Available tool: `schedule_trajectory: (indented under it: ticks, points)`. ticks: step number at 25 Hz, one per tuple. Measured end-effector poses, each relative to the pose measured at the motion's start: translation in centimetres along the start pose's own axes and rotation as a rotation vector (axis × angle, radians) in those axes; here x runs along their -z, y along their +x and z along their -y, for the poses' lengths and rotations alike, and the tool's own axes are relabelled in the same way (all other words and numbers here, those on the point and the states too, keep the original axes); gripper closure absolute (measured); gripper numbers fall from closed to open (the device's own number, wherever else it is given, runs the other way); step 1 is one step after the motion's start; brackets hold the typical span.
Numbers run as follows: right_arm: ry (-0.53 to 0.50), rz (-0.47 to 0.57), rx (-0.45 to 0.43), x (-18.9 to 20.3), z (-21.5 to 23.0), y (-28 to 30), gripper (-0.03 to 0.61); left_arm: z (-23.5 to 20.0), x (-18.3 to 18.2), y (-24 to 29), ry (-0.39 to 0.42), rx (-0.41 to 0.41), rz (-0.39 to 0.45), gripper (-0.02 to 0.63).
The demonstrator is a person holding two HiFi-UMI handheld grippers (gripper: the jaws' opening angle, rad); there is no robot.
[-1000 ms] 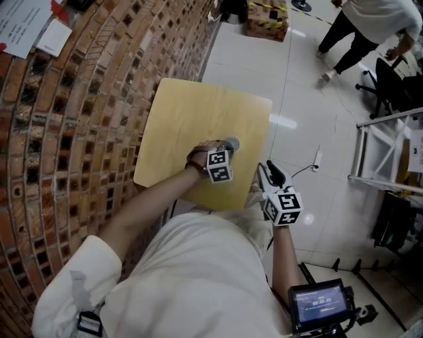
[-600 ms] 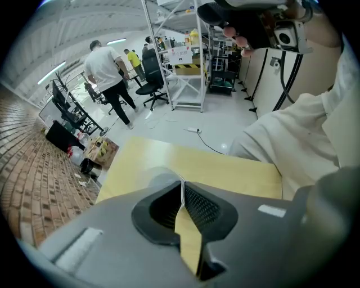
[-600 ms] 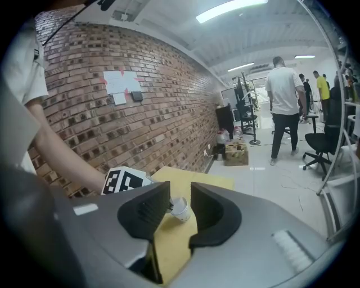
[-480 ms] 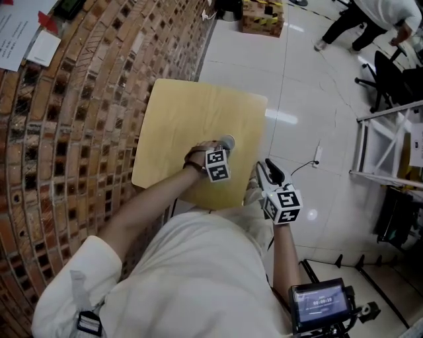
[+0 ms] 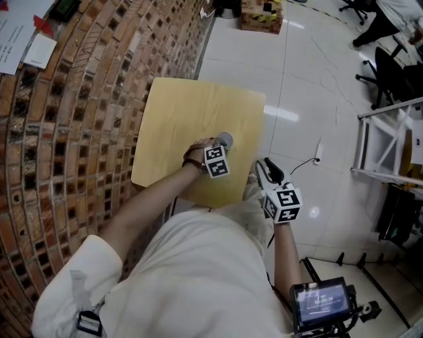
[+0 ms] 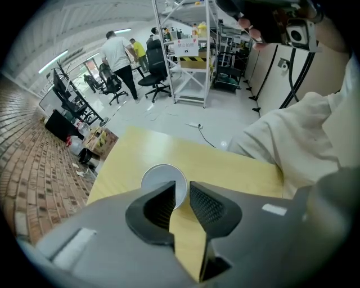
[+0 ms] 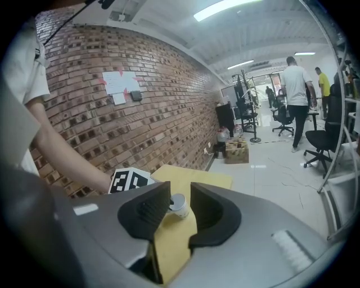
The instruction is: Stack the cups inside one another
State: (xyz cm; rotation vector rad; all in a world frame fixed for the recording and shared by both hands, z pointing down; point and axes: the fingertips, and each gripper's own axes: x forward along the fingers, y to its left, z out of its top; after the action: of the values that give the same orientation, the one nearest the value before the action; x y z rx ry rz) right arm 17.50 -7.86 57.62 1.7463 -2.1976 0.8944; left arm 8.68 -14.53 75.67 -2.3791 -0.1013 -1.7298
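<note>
A white paper cup (image 5: 225, 139) stands upright on the yellow wooden table (image 5: 192, 112), near its right front part. My left gripper (image 5: 222, 147) points steeply down just over it. In the left gripper view the cup (image 6: 159, 179) shows from above, its right rim in the gap of my left gripper (image 6: 181, 188). Those jaws have just been opening, and the pads stand clear of the rim. Whether other cups sit inside this one I cannot tell. My right gripper (image 5: 264, 166) hangs open beyond the table's right edge. In its own view, my right gripper (image 7: 180, 191) frames the distant cup (image 7: 179, 206).
A curved brick wall (image 5: 59, 132) runs along the table's left side. White tiled floor lies to the right with a power strip (image 5: 318, 154) and a metal rack (image 5: 386, 145). A cardboard box (image 5: 261, 14) stands at the back. People and office chairs (image 6: 153, 70) are farther off.
The left hand has sunk a little at the cup. The right gripper has kept still. The person at the far upper right has walked almost out of view.
</note>
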Motion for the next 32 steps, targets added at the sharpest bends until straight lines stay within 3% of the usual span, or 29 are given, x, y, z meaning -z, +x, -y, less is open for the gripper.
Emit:
schedule_trajectory:
  ticks: [5, 12, 22, 32]
  points:
    - [-0.007, 0.003, -0.006, 0.0, -0.3, -0.3, 0.472, 0.1, -0.1, -0.6, -0.033, -0.007, 0.027, 0.471]
    - [-0.028, 0.005, 0.004, -0.3, -1.2, -0.8, 0.472, 0.4, 0.4, -4.4, -0.206, -0.025, 0.166, 0.472]
    - [-0.063, 0.027, 0.016, -0.8, -4.6, -2.3, 0.472, -0.2, 1.4, -13.8, -0.446, -0.121, 0.504, 0.472]
    - [-0.130, 0.091, 0.011, -4.0, -8.3, -4.1, 0.472, -0.7, 3.7, -22.8, -0.574, -0.230, 0.730, 0.480]
